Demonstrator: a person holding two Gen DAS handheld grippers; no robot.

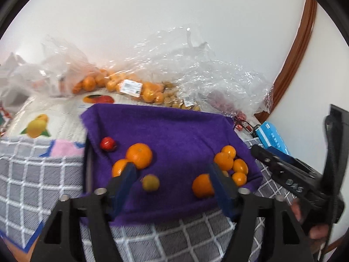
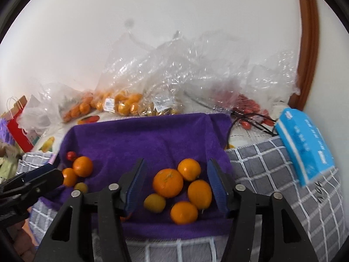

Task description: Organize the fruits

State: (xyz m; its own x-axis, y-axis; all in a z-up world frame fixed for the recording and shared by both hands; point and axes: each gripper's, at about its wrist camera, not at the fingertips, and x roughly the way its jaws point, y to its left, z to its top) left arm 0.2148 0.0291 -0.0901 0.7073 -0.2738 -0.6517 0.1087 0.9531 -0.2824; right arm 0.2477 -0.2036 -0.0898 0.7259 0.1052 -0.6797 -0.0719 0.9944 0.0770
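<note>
On the purple towel (image 2: 141,139), oranges (image 2: 168,182) cluster near its right edge, while others lie with a small red fruit (image 1: 107,144) toward the left. Both the left tool (image 1: 172,174) and right tool (image 2: 176,179) hover open, empty. Sorting seems midway; the stragglers probably need grouping by kind.

My two fisheye views are evenly and softly lit, with no clear light source. The white wall (image 1: 152,21) reads bright and flat. Glare sparkles on the crinkled plastic bags (image 2: 196,65) behind the purple towel (image 2: 152,139). Shadows on that towel are faint. Both views are motion-smeared, especially near it. Straight lines bow towards the edges, and black vignette fills the corners.
</note>
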